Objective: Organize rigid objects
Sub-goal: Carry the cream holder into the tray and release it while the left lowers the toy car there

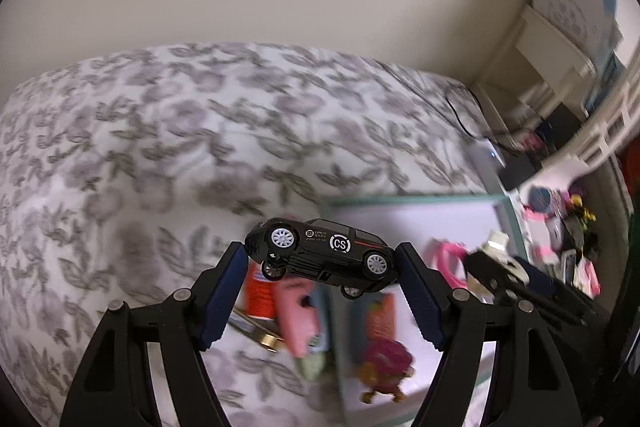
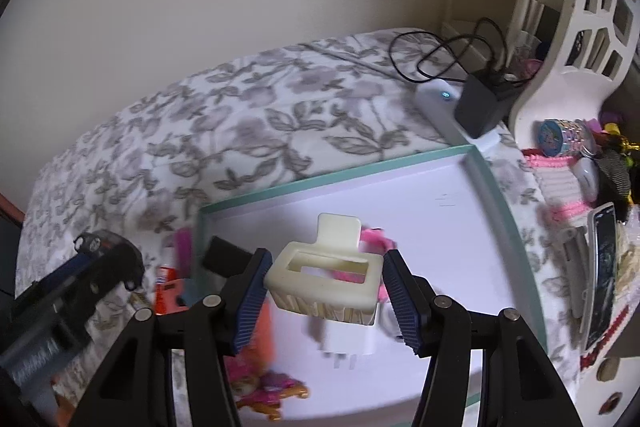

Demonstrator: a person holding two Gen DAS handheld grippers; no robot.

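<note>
left fingers (image 1: 322, 259) tilted down, clamping toy car (image 1: 320, 251) | right fingers (image 2: 325, 283) gripping cream holder (image 2: 324, 279)

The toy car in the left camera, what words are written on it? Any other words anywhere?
"CS": white letters in a circle on the side of the black toy car held in the left gripper.
Small white print beside it on the car: too small to read.
Orange package under the car: blurred, unreadable.
Cream holder in the right gripper: no words.
</note>
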